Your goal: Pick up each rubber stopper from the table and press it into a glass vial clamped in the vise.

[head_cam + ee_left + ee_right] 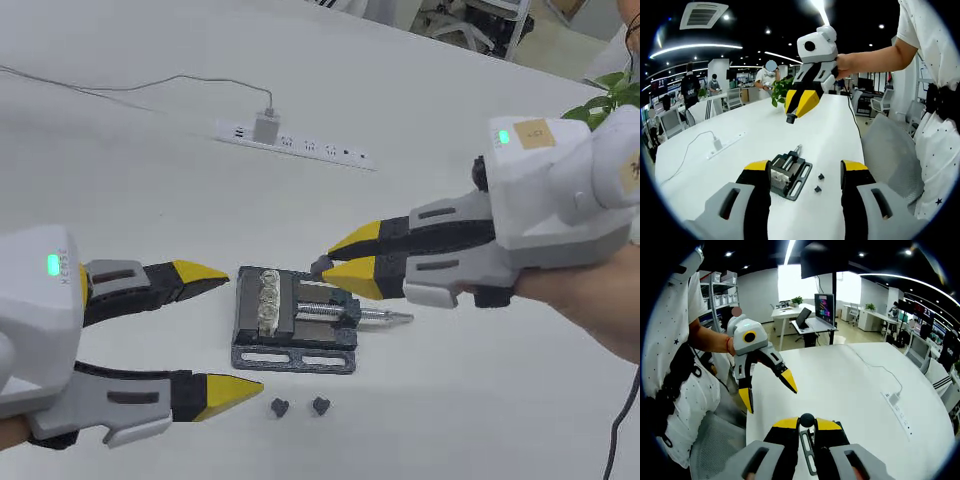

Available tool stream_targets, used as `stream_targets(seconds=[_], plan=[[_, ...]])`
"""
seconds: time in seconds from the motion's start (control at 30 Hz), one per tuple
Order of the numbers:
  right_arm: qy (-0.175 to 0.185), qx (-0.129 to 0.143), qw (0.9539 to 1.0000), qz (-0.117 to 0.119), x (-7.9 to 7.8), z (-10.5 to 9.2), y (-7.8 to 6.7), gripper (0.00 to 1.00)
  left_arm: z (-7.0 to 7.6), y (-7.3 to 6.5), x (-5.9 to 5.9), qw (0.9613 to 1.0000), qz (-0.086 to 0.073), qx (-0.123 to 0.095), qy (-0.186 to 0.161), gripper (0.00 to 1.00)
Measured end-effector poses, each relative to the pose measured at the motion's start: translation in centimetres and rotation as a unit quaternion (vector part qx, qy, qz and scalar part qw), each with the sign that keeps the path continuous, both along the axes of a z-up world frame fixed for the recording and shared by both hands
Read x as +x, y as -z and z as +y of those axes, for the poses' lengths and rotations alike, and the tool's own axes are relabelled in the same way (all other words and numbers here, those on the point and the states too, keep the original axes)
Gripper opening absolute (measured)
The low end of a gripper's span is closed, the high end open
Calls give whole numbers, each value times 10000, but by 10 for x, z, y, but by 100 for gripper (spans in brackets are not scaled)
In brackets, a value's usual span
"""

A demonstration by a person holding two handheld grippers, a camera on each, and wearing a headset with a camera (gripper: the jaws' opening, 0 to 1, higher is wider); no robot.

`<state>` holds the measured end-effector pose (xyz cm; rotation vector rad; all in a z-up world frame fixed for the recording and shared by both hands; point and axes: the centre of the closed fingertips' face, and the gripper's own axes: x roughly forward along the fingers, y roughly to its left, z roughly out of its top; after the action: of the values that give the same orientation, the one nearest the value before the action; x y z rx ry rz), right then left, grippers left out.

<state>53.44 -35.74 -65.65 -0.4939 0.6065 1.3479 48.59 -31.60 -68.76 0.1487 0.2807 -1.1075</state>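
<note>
1. Step in hand: carrying a stopper to the vise. The pick is done, the press is not yet done.
2. The right gripper (332, 260) has its jaws narrow, pinched on the held stopper (319, 267), a small dark plug right at the yellow tips.
3. The held stopper is in the air by the far edge of the vise (295, 325), off to one side of the glass vials (268, 295). In the left gripper view it hangs well above the table (450, 400).
4. The vials stand in a row, clamped in the vise. Their mouths look open, but I cannot tell for sure.
5. The left gripper (242, 328) has its jaws spread wide and holds nothing. It sits low, just beside the vise's left end.
6. Two loose stoppers (279, 407) lie on the table just in front of the vise, near each other but apart.
7. Next move, by my judgement: shift the right gripper across until the plug sits over one vial mouth, then lower it straight down and press. I cannot tell which end of the plug faces down.
8. Risk: an off-centre push may cock the plug or make it skid off the glass rim.
</note>
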Motion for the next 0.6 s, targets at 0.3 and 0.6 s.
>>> stream_targets(seconds=[0.3, 0.6], plan=[[-202, -434, 9988, 72, 29, 10, 29, 6, 7, 17, 8, 9998, 111, -11, -137, 71], [-366, -1048, 9938, 77, 52, 19, 69, 6, 12, 33, 8, 9995, 252, -9, -185, 80]])
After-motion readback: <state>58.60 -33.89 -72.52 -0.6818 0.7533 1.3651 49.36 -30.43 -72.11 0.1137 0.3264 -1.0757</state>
